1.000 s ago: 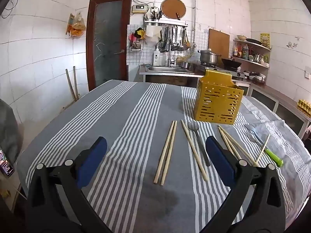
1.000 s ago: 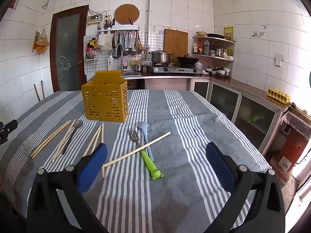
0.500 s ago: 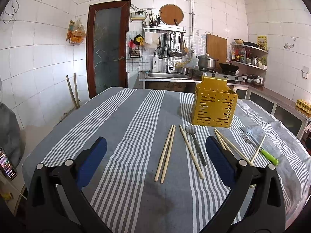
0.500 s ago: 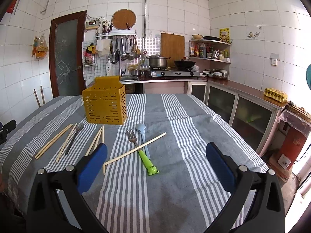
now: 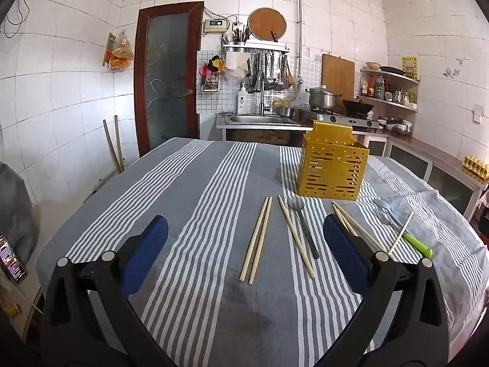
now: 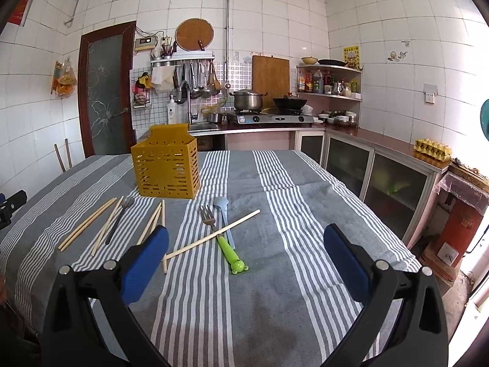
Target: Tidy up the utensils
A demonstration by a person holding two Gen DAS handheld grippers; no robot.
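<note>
Zero utensils are showing in the yellow perforated holder (image 5: 332,165), as far as its outside tells; its inside is hidden. Everything is lying on the striped tabletop (image 5: 189,202) near it: chopstick pair (image 5: 256,240), dark spoon (image 5: 302,226), green-handled fork (image 6: 224,237), blue spoon (image 6: 224,218). Left hand-held gripper (image 5: 244,260) and right hand-held gripper (image 6: 244,260) are hovering released, grasping nothing. Only the right view is showing a single chopstick (image 6: 212,235) crossing the fork's handle clearly.
</note>
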